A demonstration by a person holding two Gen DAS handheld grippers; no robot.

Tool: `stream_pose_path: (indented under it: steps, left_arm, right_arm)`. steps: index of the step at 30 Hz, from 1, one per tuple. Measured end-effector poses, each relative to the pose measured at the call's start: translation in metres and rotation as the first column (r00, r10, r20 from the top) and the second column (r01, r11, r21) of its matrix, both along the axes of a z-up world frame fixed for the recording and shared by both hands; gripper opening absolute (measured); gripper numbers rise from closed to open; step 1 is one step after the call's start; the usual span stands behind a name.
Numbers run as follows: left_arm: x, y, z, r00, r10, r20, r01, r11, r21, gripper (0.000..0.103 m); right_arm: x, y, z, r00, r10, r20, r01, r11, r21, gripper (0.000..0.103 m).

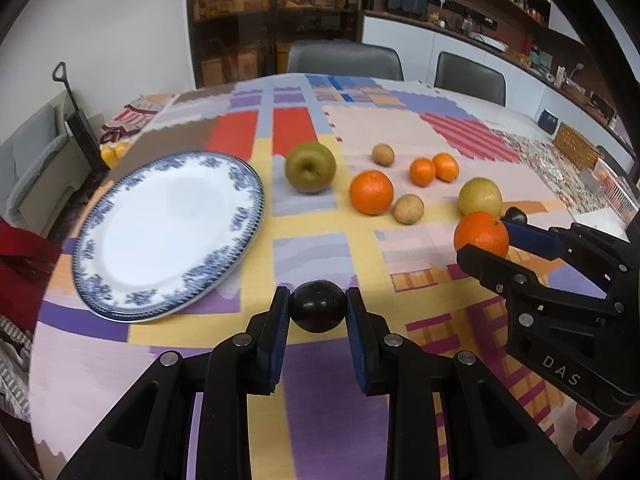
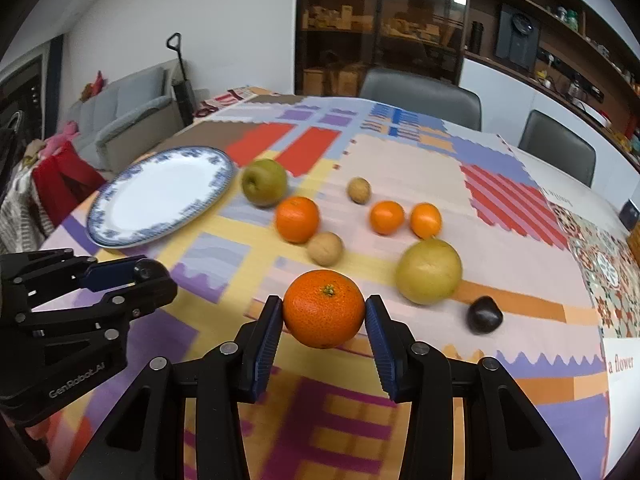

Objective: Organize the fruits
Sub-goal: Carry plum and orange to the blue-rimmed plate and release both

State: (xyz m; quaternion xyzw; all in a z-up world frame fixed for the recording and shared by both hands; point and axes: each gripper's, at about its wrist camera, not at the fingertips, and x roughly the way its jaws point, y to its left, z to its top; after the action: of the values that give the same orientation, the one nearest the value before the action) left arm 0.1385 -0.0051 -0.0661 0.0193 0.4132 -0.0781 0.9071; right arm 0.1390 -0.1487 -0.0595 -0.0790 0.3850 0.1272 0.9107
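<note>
My left gripper (image 1: 318,309) is shut on a dark plum (image 1: 317,300), held just above the patchwork tablecloth near the front edge. The blue-rimmed white plate (image 1: 168,232) lies to its left. In the left wrist view my right gripper (image 1: 484,237) comes in from the right, shut on an orange (image 1: 480,232). The right wrist view shows that orange (image 2: 324,306) pressed between the blue pads (image 2: 266,344) of the right gripper (image 2: 324,314), lifted off the cloth. There the left gripper (image 2: 149,276) sits at the left with the plum (image 2: 146,270) partly hidden.
Loose on the cloth: a green apple (image 1: 310,168), an orange (image 1: 371,192), two mandarins (image 1: 422,171), two walnuts (image 1: 408,209), a yellow pear (image 1: 480,197) and a second dark plum (image 2: 484,315). Two grey chairs (image 1: 344,58) stand behind the table.
</note>
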Motion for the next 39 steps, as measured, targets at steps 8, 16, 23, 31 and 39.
stream_pose_path:
  steps: [8,16,23,31,39]
  left_arm:
    - [-0.015,0.023,0.025,0.997,0.038,0.072,-0.039,0.999,0.000,0.028]
    - [-0.021,0.050,0.043,0.989,0.084,0.123,-0.084,0.996,-0.003,0.028]
    - [-0.019,0.077,0.048,0.981,0.127,0.144,-0.129,0.992,0.006,0.028]
    - [-0.004,0.111,0.041,0.974,0.177,0.144,-0.182,0.983,0.022,0.028]
    - [0.021,0.143,0.029,0.973,0.192,0.125,-0.194,0.981,0.002,0.028]
  right_arm:
    - [-0.009,0.022,0.020,0.998,0.057,0.037,-0.058,0.998,0.029,0.044]
    - [-0.008,0.048,0.037,0.991,0.115,0.066,-0.119,0.992,0.053,0.044]
    - [0.001,0.078,0.046,0.982,0.170,0.079,-0.176,0.981,0.076,0.044]
    - [0.019,0.115,0.046,0.970,0.230,0.078,-0.236,0.969,0.072,0.044]
    - [0.041,0.151,0.034,0.959,0.276,0.061,-0.279,0.959,0.045,0.044]
